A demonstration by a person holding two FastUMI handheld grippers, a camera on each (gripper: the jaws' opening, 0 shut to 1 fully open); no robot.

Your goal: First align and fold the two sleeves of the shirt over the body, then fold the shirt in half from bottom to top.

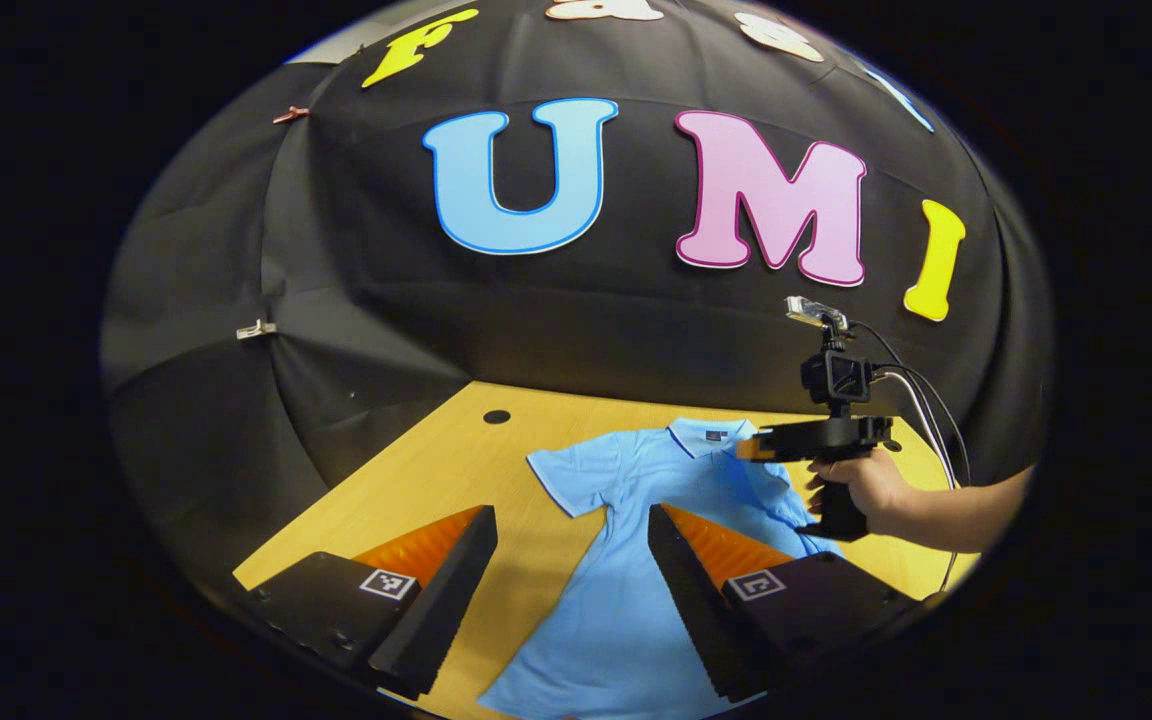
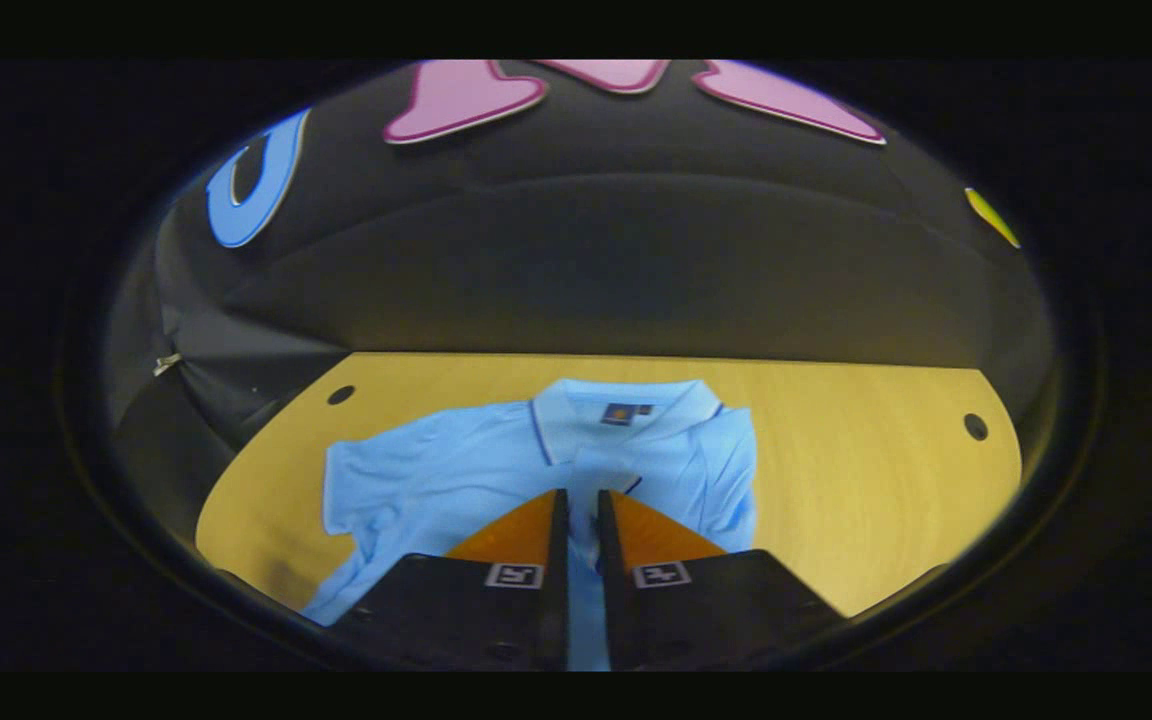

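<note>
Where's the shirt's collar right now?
In the right gripper view the collar sits at the far end of the shirt on the wooden table, just beyond the right gripper.

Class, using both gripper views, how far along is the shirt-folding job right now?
Done: one sleeve lies folded over the shirt body. In hand: the right gripper, jaws nearly closed, sits over that fold; whether it pinches cloth is unclear. Left: the other sleeve lies spread flat, the left gripper hangs open, and the bottom-to-top fold isn't started.
</note>
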